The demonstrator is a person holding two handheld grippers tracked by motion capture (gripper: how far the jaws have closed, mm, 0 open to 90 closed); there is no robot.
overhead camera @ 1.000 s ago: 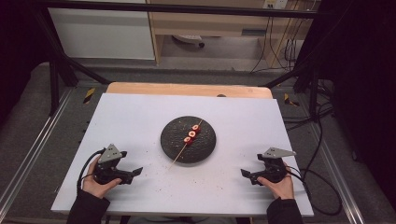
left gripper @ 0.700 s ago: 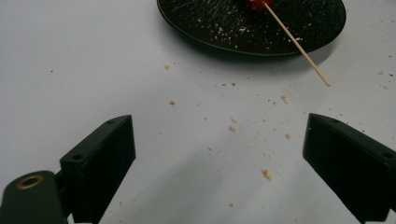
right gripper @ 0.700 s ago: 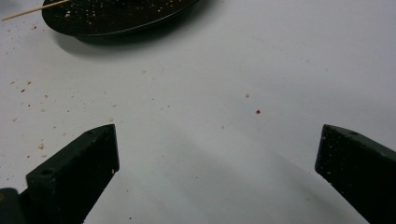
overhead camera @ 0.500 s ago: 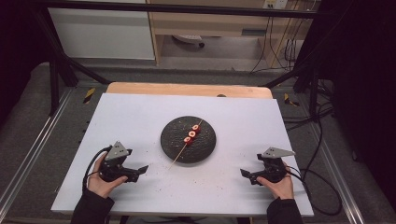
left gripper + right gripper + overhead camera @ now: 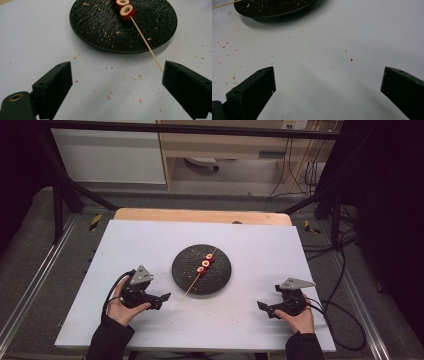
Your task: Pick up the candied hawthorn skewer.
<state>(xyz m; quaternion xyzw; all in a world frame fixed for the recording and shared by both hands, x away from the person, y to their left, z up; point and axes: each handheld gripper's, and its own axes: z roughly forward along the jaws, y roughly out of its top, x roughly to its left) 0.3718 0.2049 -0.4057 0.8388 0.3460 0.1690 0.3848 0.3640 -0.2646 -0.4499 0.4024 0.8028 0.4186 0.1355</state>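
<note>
1. At centre frame of the high view, the thin wooden skewer [image 5: 198, 276] with red fruit rounds [image 5: 205, 263] lies on the round black textured plate [image 5: 220, 280], its long axis running upper right to lower left.
2. Its bare tip overhangs the rim toward the left gripper [image 5: 161, 299], the nearer one.
3. Left gripper view: jaws spread, tip just beside the right-hand jaw.
4. Lower right, the right gripper [image 5: 263, 307] is spread and well apart from it.

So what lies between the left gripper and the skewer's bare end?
Bare white table with scattered crumbs, per the left gripper view; the open left gripper nearly meets the skewer tip.
</note>
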